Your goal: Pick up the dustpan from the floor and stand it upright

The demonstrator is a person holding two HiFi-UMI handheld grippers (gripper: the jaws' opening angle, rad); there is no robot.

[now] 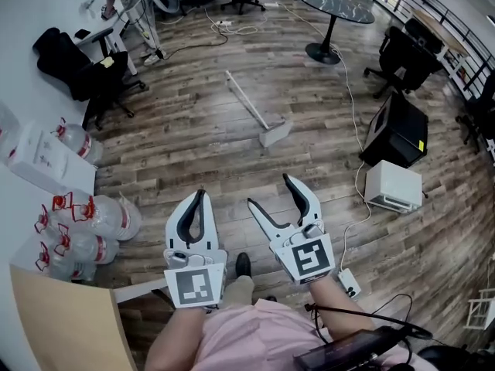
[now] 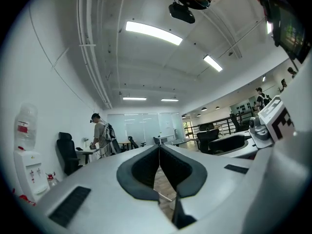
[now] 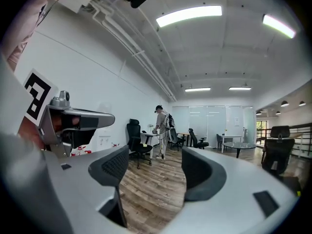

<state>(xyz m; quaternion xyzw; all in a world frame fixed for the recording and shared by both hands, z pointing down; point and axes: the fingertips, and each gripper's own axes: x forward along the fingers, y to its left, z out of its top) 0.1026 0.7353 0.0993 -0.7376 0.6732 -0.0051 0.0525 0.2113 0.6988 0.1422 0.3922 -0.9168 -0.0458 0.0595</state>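
Head view, looking steeply down: a pale grey plastic dustpan [image 1: 275,134] with a long thin handle lies flat on the brown wood-plank floor [image 1: 193,130], well ahead of the person; its handle points away toward a round dark table [image 1: 336,6] on a black pedestal. Nothing touches it, so the pick-up seems not yet begun. The left hand-held gripper [image 1: 203,195], white with black pads, is held low near the person's body, its tips together; the right hand-held gripper [image 1: 268,191] sits just beside it with jaws spread wide, probably readied for the handle.

Left gripper view: the two black pads meet at their tips with nothing caught between them; the camera looks up at the ceiling lights [image 2: 153,32], likely because the gripper is carried level rather than aimed down.

Right gripper view: the jaws stand well apart and empty; only bare floor shows between them, with a black office chair [image 3: 139,140] and a standing person [image 3: 161,130] far off.
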